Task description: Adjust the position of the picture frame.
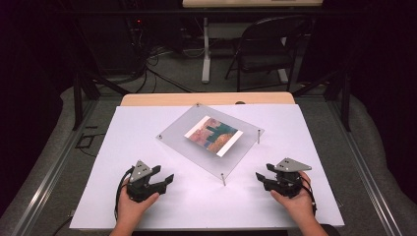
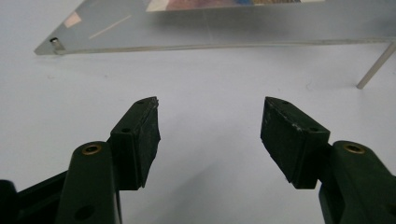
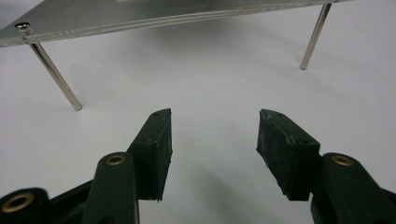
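Holding one gripper in each hand, you rest both near the front edge of the white table (image 1: 147, 123), with a clear acrylic plate (image 1: 179, 135) standing between and beyond them. Your left gripper (image 1: 165, 174) sits at the left, its fingers (image 2: 140, 135) spread apart with nothing but bare table between them. Your right gripper (image 1: 262, 173) sits at the right, its fingers (image 3: 156, 149) likewise released and empty. Both point inward toward the plate, yet neither touches it.

The plate is raised off the table on thin metal legs (image 3: 53, 70) at its corners and is turned at an angle to the table's edges. A colourful picture (image 1: 214, 135) lies at its middle. The near corner leg (image 1: 223, 179) stands between your two grippers, closer to the right one. Beyond the table, a folding chair (image 1: 268, 46) stands on the floor.
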Demonstrator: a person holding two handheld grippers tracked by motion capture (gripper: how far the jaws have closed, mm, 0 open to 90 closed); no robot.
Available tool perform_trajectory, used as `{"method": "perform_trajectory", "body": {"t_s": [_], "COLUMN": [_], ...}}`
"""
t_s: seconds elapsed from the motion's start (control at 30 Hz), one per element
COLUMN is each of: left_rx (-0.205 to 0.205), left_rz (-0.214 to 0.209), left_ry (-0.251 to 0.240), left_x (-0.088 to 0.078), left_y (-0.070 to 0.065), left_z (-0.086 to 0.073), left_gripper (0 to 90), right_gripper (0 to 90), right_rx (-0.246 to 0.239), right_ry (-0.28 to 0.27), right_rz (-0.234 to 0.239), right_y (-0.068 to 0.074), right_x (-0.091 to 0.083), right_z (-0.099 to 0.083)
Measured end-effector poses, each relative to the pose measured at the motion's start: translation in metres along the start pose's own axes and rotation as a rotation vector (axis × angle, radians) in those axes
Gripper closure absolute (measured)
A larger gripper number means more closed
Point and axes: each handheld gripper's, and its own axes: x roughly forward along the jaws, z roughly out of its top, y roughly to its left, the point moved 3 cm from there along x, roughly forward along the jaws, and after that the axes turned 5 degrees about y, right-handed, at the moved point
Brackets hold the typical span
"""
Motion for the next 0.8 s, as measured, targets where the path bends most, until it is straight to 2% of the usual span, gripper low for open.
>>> {"method": "perform_trajectory", "body": {"t_s": [0.1, 0.23, 0.33, 0.47, 0.57, 0.6, 0.67, 0.77, 0.8], "left_rx": [0.000, -0.031, -0.050, -0.039, -0.047, -0.068, -0.081, -0.072, -0.050], "left_rz": [-0.006, -0.034, -0.062, -0.071, -0.083, -0.107, -0.126, -0.133, -0.143], "left_ry": [0.004, 0.006, 0.015, 0.011, 0.011, 0.018, 0.030, 0.033, 0.031], "left_x": [0.001, 0.001, 0.002, 0.003, 0.004, 0.008, 0.011, 0.014, 0.017], "left_y": [-0.002, -0.003, -0.007, -0.011, -0.014, -0.017, -0.021, -0.026, -0.033], "left_z": [0.001, 0.001, 0.001, 0.003, 0.004, 0.006, 0.008, 0.010, 0.015], "left_gripper": [37.4, 38.9, 42.8, 44.2, 45.1, 45.1, 45.0, 45.1, 45.1], "right_gripper": [43.3, 43.9, 49.5, 50.5, 50.4, 49.8, 49.4, 49.4, 48.9], "right_rx": [-0.006, 0.001, 0.032, 0.041, 0.041, 0.040, 0.041, 0.041, 0.044], "right_ry": [-0.007, 0.001, -0.012, -0.018, -0.021, -0.017, -0.017, -0.020, -0.027], "right_rz": [-0.010, -0.010, 0.021, 0.036, 0.036, 0.034, 0.033, 0.037, 0.041], "right_y": [0.001, 0.003, 0.003, 0.003, 0.003, 0.003, 0.003, 0.004, 0.004], "right_x": [-0.001, -0.001, -0.002, -0.004, -0.003, -0.003, -0.004, -0.004, -0.004], "right_z": [0.000, 0.000, 0.000, 0.000, 0.000, 0.000, 0.000, 0.000, 0.001]}}
